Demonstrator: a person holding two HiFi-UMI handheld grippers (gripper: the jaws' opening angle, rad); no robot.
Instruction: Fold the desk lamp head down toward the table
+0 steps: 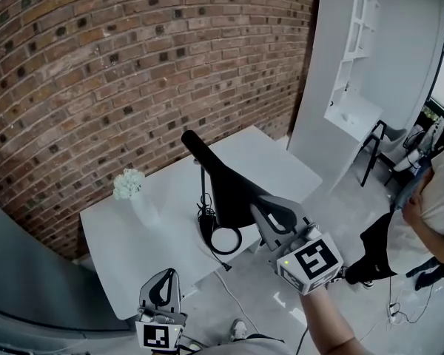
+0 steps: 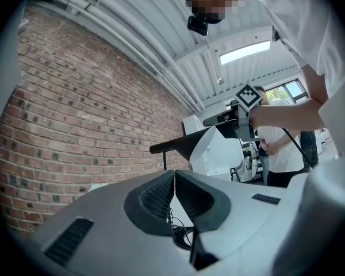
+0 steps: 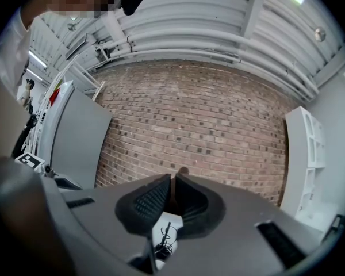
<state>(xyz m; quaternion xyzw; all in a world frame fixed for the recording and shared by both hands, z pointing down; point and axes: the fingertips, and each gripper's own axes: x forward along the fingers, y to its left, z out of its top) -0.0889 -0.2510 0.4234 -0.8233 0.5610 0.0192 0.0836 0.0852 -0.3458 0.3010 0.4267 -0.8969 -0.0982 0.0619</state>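
Note:
A black desk lamp stands on the white table [image 1: 126, 231]. Its long head [image 1: 213, 170] slants from upper left down to the right, above a thin stem [image 1: 202, 189] and a ring base [image 1: 226, 239]. My right gripper [image 1: 272, 219] is shut on the lower right end of the head. In the right gripper view the dark head [image 3: 172, 193] runs away between the jaws of the right gripper [image 3: 173, 180]. My left gripper [image 1: 161, 283] hangs off the table's near edge, shut and holding nothing. From the left gripper [image 2: 174, 174] the lamp head [image 2: 175, 145] shows ahead.
A white vase of pale flowers [image 1: 130, 186] stands left of the lamp. The brick wall [image 1: 133, 58] runs behind the table. A white shelf unit [image 1: 355, 58] and a black chair [image 1: 377, 143] are to the right, where a person [image 1: 436, 191] stands. A cable [image 1: 229, 287] trails off the table.

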